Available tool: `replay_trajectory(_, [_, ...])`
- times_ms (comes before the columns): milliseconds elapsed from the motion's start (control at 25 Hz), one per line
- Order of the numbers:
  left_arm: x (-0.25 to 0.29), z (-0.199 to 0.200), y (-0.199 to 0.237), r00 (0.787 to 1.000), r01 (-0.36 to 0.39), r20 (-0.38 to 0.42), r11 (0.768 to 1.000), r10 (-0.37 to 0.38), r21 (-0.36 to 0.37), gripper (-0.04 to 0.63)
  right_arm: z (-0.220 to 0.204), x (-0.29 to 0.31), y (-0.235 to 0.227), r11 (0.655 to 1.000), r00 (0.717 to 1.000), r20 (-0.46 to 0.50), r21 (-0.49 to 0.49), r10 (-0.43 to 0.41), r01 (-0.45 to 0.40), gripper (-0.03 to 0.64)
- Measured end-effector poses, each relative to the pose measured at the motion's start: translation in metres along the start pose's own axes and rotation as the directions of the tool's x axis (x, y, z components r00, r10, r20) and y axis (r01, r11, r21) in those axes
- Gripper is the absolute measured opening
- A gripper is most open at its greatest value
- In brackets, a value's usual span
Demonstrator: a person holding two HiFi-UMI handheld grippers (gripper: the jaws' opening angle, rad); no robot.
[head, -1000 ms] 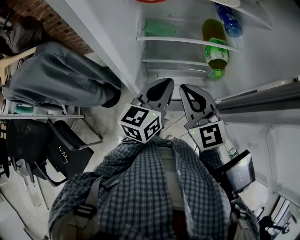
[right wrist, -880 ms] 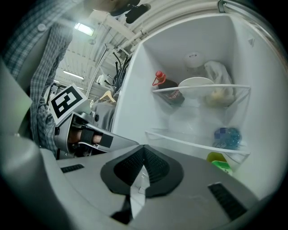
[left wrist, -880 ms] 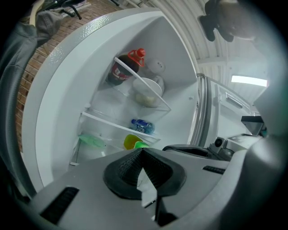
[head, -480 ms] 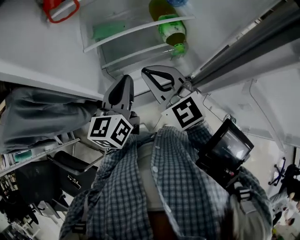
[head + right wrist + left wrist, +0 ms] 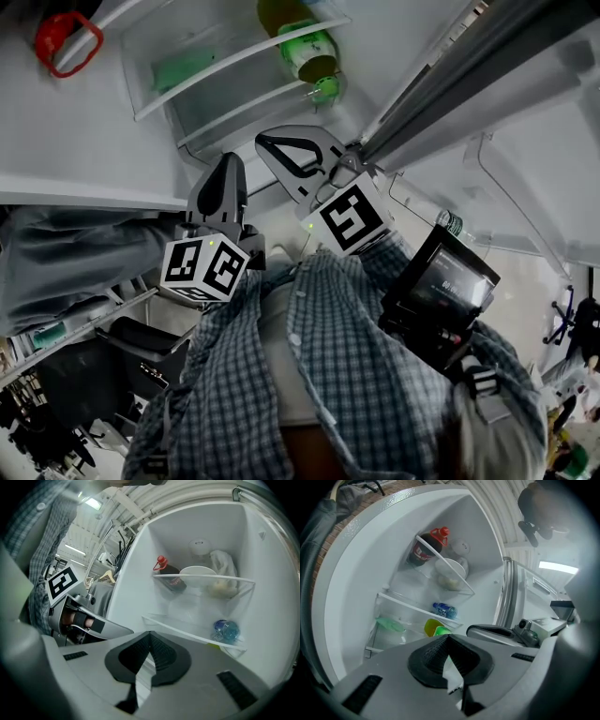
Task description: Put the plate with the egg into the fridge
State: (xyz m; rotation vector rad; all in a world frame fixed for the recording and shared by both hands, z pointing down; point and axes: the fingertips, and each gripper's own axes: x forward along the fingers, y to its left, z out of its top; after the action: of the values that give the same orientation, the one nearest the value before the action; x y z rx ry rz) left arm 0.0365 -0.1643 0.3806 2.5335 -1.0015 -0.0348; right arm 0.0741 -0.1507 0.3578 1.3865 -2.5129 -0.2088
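Turning from the fridge (image 5: pixel 361 573), we are keeping left gripper (image 5: pixel 449 638) and right gripper (image 5: pixel 150 635) closed, empty; white dish (image 5: pixel 199 575) seems shelved.

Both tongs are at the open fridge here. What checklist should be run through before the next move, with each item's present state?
1. The fridge stands open: ok.
2. The left tongs are shut with nothing between them: ok.
3. The right tongs are shut with nothing between them: ok.
4. A plate is inside: a white dish stands beside the cola bottle: ok.
5. An egg lies on that dish: cannot tell.
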Motion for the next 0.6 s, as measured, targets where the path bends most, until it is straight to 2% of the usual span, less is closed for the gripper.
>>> replay_trajectory(600, [0.0018, 0.0013, -0.0015, 1.000, 0.012, -0.001, 1.000, -0.012, -0.003, 0.006, -0.0046, 0.0029, 0.0083, 1.000, 1.000, -0.003, -0.007, 0.007, -0.007, 0.006])
